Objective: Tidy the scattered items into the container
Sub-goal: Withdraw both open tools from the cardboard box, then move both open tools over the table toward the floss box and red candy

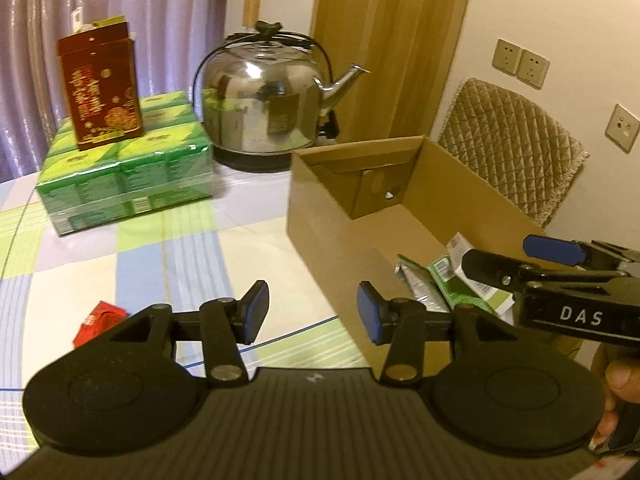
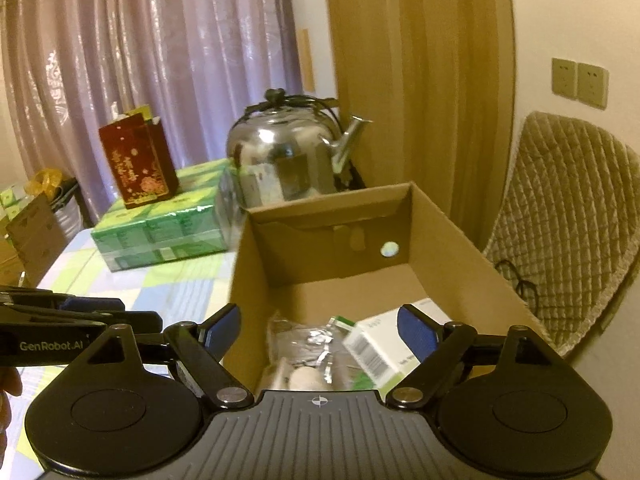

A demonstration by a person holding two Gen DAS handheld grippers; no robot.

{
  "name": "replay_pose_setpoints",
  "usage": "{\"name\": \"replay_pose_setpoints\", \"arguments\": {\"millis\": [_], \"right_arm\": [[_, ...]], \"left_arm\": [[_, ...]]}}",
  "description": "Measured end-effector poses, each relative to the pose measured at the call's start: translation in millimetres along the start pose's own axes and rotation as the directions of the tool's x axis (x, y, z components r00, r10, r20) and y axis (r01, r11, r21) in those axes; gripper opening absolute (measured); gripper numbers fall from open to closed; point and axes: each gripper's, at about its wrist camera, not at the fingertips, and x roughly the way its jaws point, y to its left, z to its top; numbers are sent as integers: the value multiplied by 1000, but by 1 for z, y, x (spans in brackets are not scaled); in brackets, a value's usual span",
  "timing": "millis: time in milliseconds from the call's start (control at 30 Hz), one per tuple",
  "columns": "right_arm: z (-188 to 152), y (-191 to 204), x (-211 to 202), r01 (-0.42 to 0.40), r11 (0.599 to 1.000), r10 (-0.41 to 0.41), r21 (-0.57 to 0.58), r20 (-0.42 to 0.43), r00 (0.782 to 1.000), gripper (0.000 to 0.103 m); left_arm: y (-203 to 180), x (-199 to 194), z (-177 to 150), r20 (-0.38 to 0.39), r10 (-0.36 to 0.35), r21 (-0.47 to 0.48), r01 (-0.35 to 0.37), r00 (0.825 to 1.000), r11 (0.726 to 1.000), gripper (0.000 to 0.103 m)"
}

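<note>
An open cardboard box stands on the checked tablecloth. Inside it lie a white and green carton, a foil blister strip and a clear wrapped packet; the same cartons show in the left wrist view. My right gripper hovers open over the box's near end with nothing between its fingers. My left gripper is open and empty above the cloth, just left of the box. A small red packet lies on the cloth to its left.
A steel kettle stands behind the box. A green shrink-wrapped pack carries a dark red box. A quilted chair back is at the right, curtains behind. More boxes sit beyond the table's left edge.
</note>
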Motion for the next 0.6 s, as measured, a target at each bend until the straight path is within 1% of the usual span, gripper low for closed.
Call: {"name": "replay_pose_setpoints", "arguments": {"millis": [200,300,400,600], "right_arm": [[1,23,-1,-35,999,36,-38,26,999,84],[2,34,-2,-66,997,68,-43,38,997,84],[2,47,-3,-97,993,100,-61,47,994,84],[0,72,-2,-152,983,157,-103,46,986,85]], "left_arm": [[20,-7,-7,-4,36,-13,-36,999,999,46],[31,-12,-11,-7,59,-15,-59,998,998,52],[43,-19,-16,-11,81,-14,-81,997,997,52],[71,-35,-32,-27,137,-22,-138,990,990,56]]}}
